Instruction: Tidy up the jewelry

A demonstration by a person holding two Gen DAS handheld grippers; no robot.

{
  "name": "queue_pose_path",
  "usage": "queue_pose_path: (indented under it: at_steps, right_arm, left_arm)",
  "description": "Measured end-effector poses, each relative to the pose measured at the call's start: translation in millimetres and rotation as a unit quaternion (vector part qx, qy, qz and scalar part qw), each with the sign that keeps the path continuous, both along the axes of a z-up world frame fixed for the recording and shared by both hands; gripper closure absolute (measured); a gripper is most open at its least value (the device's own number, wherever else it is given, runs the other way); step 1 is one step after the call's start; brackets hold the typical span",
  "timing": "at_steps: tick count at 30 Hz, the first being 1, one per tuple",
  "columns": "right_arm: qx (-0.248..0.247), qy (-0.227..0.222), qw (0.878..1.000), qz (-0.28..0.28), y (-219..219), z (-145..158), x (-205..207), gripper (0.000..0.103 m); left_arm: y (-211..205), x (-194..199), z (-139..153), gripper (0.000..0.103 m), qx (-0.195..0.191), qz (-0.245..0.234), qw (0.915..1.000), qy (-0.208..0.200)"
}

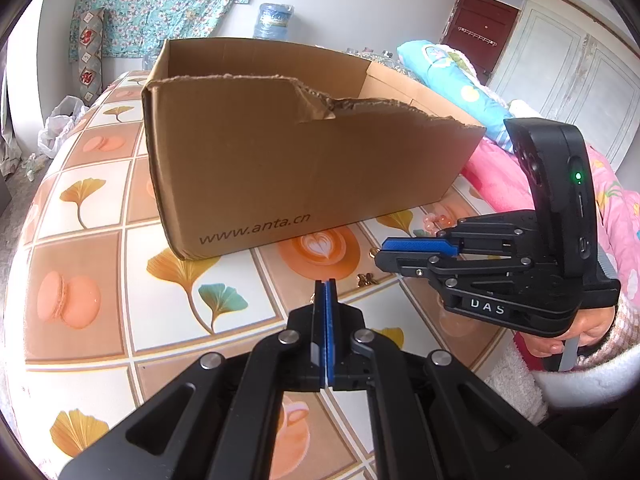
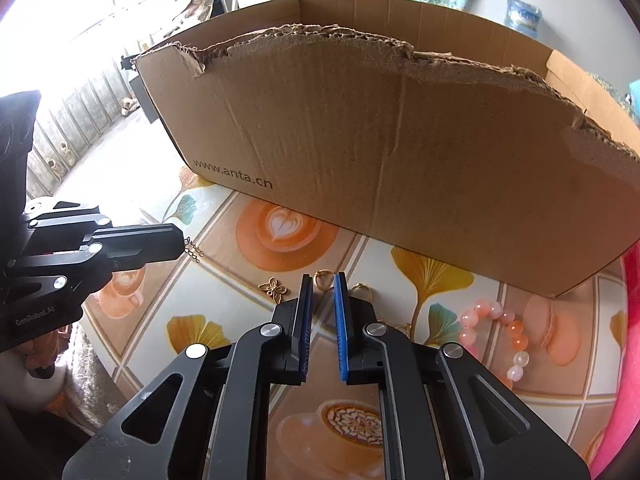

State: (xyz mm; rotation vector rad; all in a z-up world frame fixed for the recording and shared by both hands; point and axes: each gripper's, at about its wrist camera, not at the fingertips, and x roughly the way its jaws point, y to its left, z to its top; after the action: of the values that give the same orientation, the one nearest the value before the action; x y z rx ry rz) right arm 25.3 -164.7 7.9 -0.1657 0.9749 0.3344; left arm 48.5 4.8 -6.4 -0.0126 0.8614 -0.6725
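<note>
Stage: early, as far as I can judge; most pieces lie loose on the table (image 2: pixel 168 208), and nothing can be seen inside the cardboard box (image 2: pixel 400 168).
Box: fills the upper middle of both views, standing on the patterned tablecloth with its torn front wall facing the grippers; its floor is hidden, so I cannot tell whether anything is already stored.
Left gripper (image 1: pixel 325 285): lower centre of the left view, jaws pressed together; in the right view a thin chain (image 2: pixel 193 249) hangs at its tip at middle left, so it appears to be pinching the chain, lifted off the cloth.
Right gripper (image 2: pixel 323 280): lower centre of the right view, jaws parted and holding nothing, poised just short of a gold ring (image 2: pixel 323 279) seen between the fingertips.
Still on the table: a butterfly charm (image 2: pixel 273 289) just left of the ring, a second ring (image 2: pixel 362 289) just right of it, and a pink bead bracelet (image 2: pixel 496 330) at lower right.
Left to do: probably drop the chain in the box, then collect the rings, charm and bracelet.
</note>
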Motion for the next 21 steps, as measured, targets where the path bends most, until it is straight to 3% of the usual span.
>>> queue_pose_path:
  at_steps: [16, 21]
  right_arm:
    - [0.001, -0.008, 0.999, -0.039, 12, -4, 5, 0.092]
    - [-0.006, -0.013, 0.999, -0.039, 24, -9, 7, 0.083]
  left_arm:
    - [1, 3, -4, 0.103, -0.001, 0.004, 1.0, 0.005]
    - [1, 4, -6, 0.103, -0.002, 0.005, 1.0, 0.007]
